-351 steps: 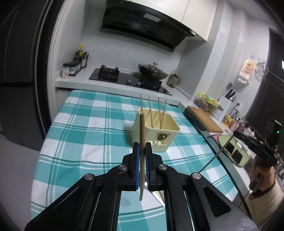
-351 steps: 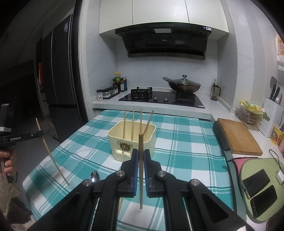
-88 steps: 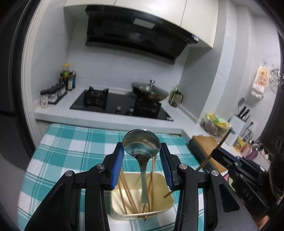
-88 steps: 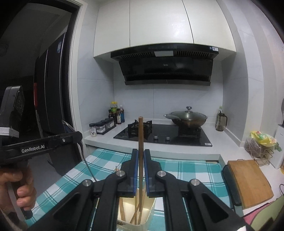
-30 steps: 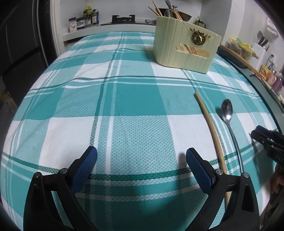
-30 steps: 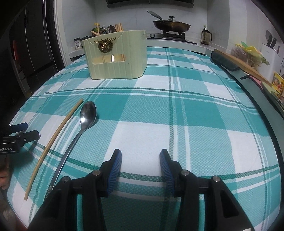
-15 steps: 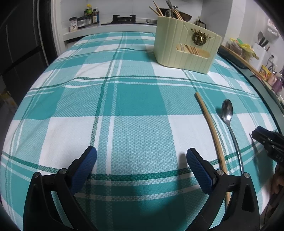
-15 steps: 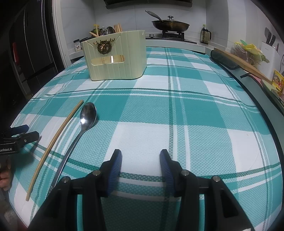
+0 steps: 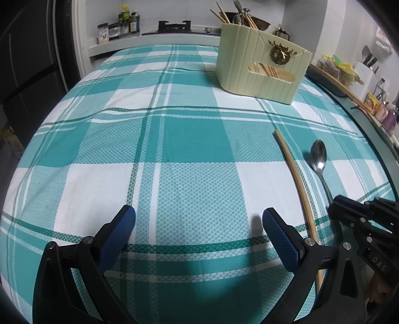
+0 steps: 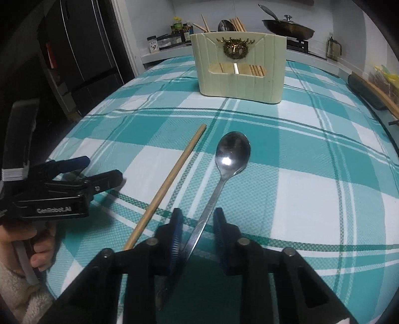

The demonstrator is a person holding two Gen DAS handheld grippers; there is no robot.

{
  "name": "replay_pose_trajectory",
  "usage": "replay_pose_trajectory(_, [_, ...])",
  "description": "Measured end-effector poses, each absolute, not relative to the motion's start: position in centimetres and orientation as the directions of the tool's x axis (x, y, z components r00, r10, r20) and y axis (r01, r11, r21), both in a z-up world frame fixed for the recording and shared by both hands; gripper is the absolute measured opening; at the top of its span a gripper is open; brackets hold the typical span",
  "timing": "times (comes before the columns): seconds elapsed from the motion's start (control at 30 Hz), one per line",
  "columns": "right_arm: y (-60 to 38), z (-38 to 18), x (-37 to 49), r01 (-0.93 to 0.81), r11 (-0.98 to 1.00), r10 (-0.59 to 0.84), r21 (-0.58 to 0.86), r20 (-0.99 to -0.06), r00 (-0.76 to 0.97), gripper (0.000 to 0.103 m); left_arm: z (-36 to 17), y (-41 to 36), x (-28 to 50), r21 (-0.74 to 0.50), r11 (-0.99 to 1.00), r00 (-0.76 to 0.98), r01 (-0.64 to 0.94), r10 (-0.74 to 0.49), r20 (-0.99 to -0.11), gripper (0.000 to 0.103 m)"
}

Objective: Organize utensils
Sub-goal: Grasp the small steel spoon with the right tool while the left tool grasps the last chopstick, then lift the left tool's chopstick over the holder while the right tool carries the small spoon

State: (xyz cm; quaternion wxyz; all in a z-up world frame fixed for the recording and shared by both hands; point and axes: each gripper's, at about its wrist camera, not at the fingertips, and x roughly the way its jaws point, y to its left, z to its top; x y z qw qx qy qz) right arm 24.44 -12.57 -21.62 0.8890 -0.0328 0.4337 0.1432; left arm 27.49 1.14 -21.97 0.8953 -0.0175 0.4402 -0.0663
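1. My right gripper points down at the table. Its blue pads have just been closing and now stand a narrow gap apart, not yet pressed together.
2. The spoon lies flat on the checked tablecloth, bowl away from me. Its handle runs back between my right pads. The handle passes close beside the left pad, and a clear gap shows between it and the right pad, so I am not pinching it.
3. A single wooden chopstick lies just beside the spoon, on its left in the right wrist view. It is nearly parallel to the spoon and does not touch it.
4. My left gripper hovers low over bare cloth with its pads spread wide and nothing between them. The chopstick and spoon lie off to its right.
5. My left hand wraps the left gripper's handle at the table edge.
6. The cream utensil holder stands upright at the far side of the table, well apart from both grippers. Several chopsticks and a spoon bowl stick out of its top.
7. A lidded wok sits on the stove behind the table.
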Motion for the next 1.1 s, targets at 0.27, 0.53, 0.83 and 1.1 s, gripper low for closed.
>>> replay_pose_trajectory(0.27, [-17.2,-21.6,23.8,-0.147,0.989,0.107,0.019,-0.778,0.619,0.007,-21.6,0.8,27.1,-0.084,0.992,0.611,0.09,-0.122,-0.782,0.101])
replay_pose_trajectory(0.53, [-19.5,-21.7,22.5,-0.092,0.996,0.066,0.009,-0.759,0.648,0.007,-20.9,-6.8,26.4,-0.043,0.968,0.577,0.247,-0.183,-0.796,0.1])
replay_pose_trajectory(0.83, [-19.5,-21.9,22.4,-0.09,0.996,0.074,0.02,-0.746,0.662,0.007,-21.2,-7.3,25.9,-0.014,0.97,0.604,0.244,-0.163,-0.781,0.012])
replay_pose_trajectory(1.1, [-19.7,-21.9,22.3,-0.084,0.996,0.078,0.03,-0.743,0.665,0.007,-21.0,-2.9,24.8,-0.061,0.995,0.613,0.082,-0.099,-0.784,0.006])
